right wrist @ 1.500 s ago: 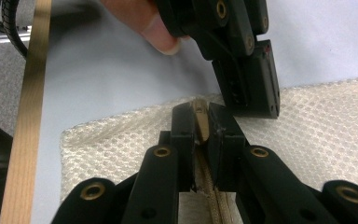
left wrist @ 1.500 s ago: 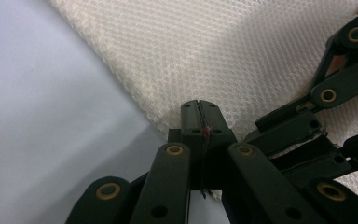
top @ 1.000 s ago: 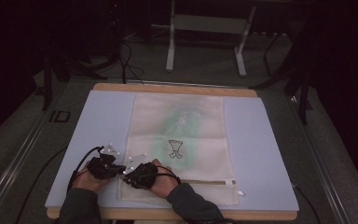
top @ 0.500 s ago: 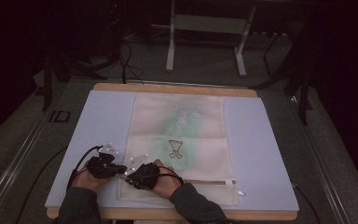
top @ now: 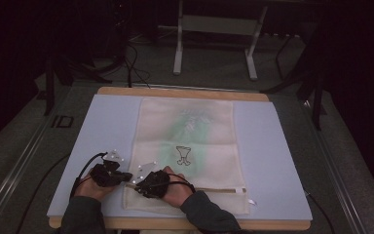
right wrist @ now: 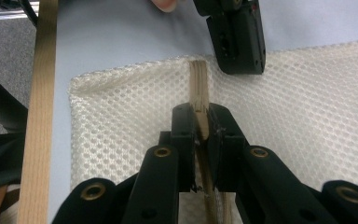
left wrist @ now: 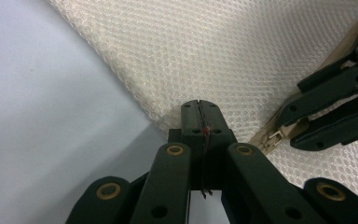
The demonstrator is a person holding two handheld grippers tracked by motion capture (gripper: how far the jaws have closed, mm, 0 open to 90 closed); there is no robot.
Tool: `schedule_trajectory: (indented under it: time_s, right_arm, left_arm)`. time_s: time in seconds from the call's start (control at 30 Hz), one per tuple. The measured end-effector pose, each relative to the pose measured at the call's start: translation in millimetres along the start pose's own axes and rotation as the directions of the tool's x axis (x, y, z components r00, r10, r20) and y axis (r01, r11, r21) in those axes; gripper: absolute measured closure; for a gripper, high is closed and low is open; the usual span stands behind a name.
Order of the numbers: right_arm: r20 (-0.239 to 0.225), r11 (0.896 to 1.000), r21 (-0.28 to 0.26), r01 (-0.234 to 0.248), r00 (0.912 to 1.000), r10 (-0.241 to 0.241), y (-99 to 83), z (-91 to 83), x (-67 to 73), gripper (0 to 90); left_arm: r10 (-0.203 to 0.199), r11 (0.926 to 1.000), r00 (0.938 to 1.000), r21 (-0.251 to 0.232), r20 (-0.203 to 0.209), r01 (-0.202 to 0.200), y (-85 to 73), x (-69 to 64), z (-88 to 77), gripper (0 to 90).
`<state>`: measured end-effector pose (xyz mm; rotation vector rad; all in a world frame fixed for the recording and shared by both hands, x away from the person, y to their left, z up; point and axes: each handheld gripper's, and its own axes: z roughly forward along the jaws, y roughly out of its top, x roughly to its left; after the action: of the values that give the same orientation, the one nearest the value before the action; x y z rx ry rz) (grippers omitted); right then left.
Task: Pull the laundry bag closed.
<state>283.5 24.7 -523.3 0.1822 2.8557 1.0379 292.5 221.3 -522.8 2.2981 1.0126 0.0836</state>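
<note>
Mesh laundry bag (top: 187, 146), cream, lies flat on the pale blue mat (top: 107, 126) covering the bench (top: 182, 92). Long axis runs from the near edge to the far edge; the zippered end is at the near edge, with the zipper (top: 214, 189) running crosswise, parallel to the near edge.

Writing: a greenish printed patch sits mid-bag with a small dark outlined figure (top: 183, 155) and pale lettering above it, too small and faint to read. "ID" is marked on the floor (top: 62, 121) left of the bench.

Left claw (top: 126, 176): closed on the bag's near left side edge; in the left gripper view the tips (left wrist: 199, 122) meet with mesh pinched between them.

Right claw (top: 137, 181): closed on the zipper's tan tape (right wrist: 199, 100) near the bag's corner, the tape clamped between its tips in the right gripper view.

Hard to make out: the zipper pull itself, partly covered by the right claw in the left gripper view. Forearms cut off at the bottom of the high view. Room beyond the bench is dark; only a grey metal frame (top: 214, 39) shows.
</note>
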Motion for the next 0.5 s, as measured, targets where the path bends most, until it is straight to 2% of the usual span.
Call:
schedule_trajectory:
  time_s: [0.5]
  right_arm:
    - [0.003, 1.0, 0.02, 0.009, 1.0, -0.009, -5.6, -8.8, -0.2, 82.2]
  left_arm:
    - [0.004, 1.0, 1.0, -0.005, 0.0, -0.004, -0.7, -0.2, 0.0, 90.0]
